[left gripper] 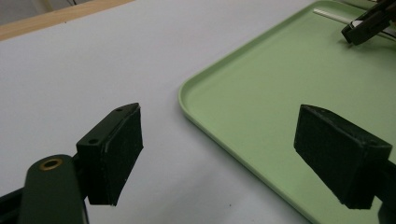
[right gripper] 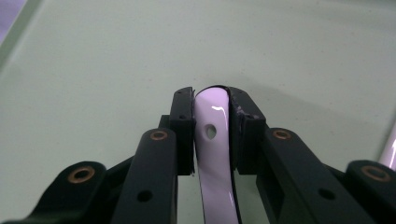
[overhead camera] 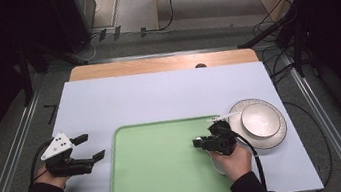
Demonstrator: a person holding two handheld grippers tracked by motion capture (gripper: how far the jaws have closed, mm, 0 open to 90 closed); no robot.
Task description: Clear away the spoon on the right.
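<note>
The right gripper (right gripper: 211, 133), jaws squeezing what looks like a white spoon handle (right gripper: 212, 140) at mid-frame, should lower it gently onto the green tray (overhead camera: 160, 178), while the left gripper (overhead camera: 87, 148), jaws open wide at lower left, waits.

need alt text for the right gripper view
The right gripper is shut on the white handle of a spoon, which has a small hole near its end. Behind it lies the pale green tray.

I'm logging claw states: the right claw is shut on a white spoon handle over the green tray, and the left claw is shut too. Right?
Not quite. The left claw is open, holding nothing, as the left gripper view shows. The rest stands: the right claw is shut on the white spoon handle over the green tray.
</note>
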